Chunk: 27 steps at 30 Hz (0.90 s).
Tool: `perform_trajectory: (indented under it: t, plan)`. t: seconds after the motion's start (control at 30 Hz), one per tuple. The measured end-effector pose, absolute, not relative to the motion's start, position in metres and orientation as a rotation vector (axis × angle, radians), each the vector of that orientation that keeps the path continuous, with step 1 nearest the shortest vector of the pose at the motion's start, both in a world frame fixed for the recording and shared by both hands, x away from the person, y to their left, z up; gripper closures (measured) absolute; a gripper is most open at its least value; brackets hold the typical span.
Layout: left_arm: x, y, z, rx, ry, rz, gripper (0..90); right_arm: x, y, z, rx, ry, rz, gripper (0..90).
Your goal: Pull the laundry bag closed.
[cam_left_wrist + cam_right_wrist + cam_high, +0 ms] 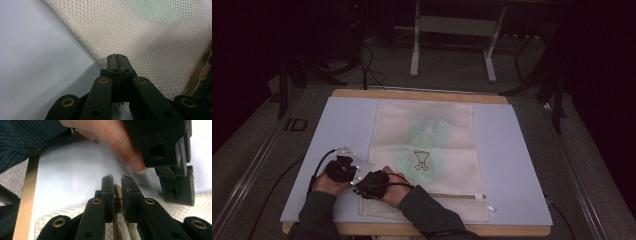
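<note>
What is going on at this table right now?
A person works on a cream mesh laundry bag lying flat on a pale blue mat. Both hands are bunched at the bag's near left corner. The left tongs are shut on the bag's mesh edge. The right tongs are shut on a tan zipper pull at the end of the zipper, which runs along the bag's near edge.

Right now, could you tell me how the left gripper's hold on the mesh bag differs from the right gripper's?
The left gripper is shut on the mesh bag at its plain side edge; the right gripper is shut on the bag's zipper pull.
The left jaws meet almost flush on the thin mesh, while the right jaws stand slightly apart around the pull.
Both grip at the bag's near left corner, side by side.
</note>
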<state>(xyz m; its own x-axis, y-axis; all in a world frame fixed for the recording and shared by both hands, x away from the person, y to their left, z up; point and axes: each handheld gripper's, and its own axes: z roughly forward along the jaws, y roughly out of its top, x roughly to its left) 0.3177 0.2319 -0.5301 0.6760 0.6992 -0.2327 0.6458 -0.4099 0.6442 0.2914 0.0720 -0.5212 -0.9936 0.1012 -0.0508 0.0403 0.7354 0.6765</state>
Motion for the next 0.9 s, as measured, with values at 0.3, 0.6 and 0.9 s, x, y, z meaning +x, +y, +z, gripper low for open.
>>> perform_trajectory:
  t: [0.3,0.6,0.9]
  plan:
    - [0.318,0.233,-0.531,2.149,1.035,0.085,89.6,0.291,0.064,-0.518,0.142,2.828,1.194,81.5]
    - [0.318,0.233,-0.531,2.145,1.039,0.083,89.6,0.291,0.051,-0.515,0.151,2.82,1.2,81.5]
    - [0.318,0.233,-0.531,2.148,1.037,0.086,89.6,0.293,0.04,-0.52,0.164,2.849,1.175,81.4]
